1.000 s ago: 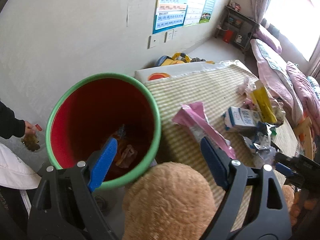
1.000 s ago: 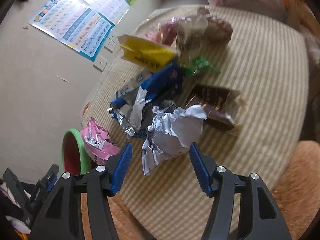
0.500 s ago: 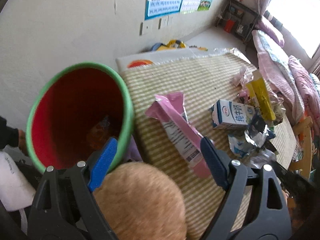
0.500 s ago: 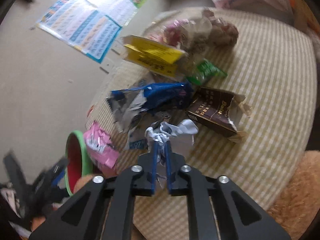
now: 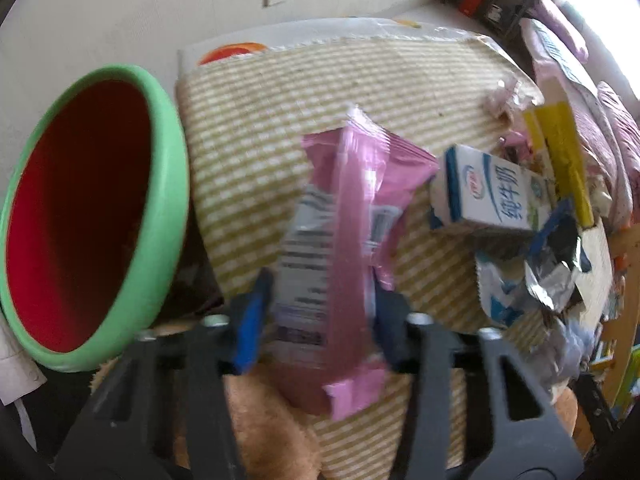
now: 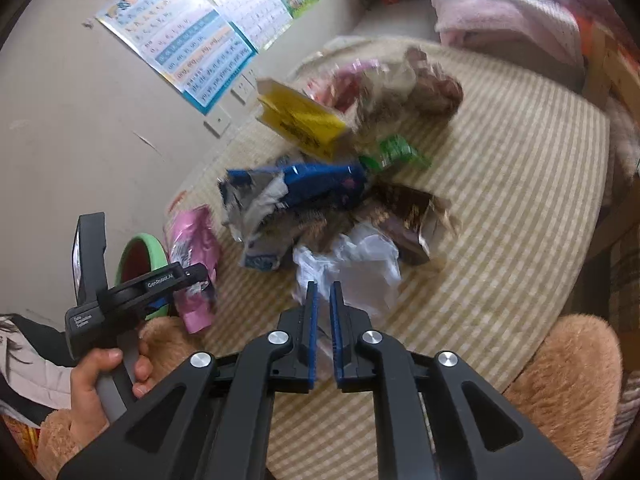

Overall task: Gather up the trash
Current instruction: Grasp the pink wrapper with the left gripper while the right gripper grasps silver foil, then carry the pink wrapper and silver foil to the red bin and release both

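Left gripper (image 5: 320, 316): jaws have just been closing and the blue pads now press on both sides of the pink wrapper (image 5: 340, 248), near its lower half, at the near edge of the striped mat (image 5: 280, 92). Wrapper looks like thin film, empty or near empty: judged very light, limp, somewhat slick. A grip across the flat body, as here, should hold; the free ends will flop, and the film could slip if the squeeze is loose. Right gripper (image 6: 323, 308): jaws have just been opening slightly and stand nearly together, a narrow gap between the pads. The crumpled white wrapper (image 6: 360, 264) lies at and just beyond the tips; whether any fold is pinched cannot be told, as no film shows clearly in the gap. This piece also reads as light, soft and crushable; best taken at a bunched fold rather than a loose edge. Just left of the pink wrapper stands the bin (image 5: 92, 216), green rim, red inside, mouth open and close beside the mat edge. Beyond on the mat, the remaining heap: milk carton (image 5: 492, 196), stiffer and boxy, likely graspable across its narrow faces; torn blue foil bag (image 6: 320, 184); brown packet (image 6: 404, 216); yellow box (image 6: 300, 120) farthest back. A hand (image 6: 100, 384) holds the left gripper's handle.
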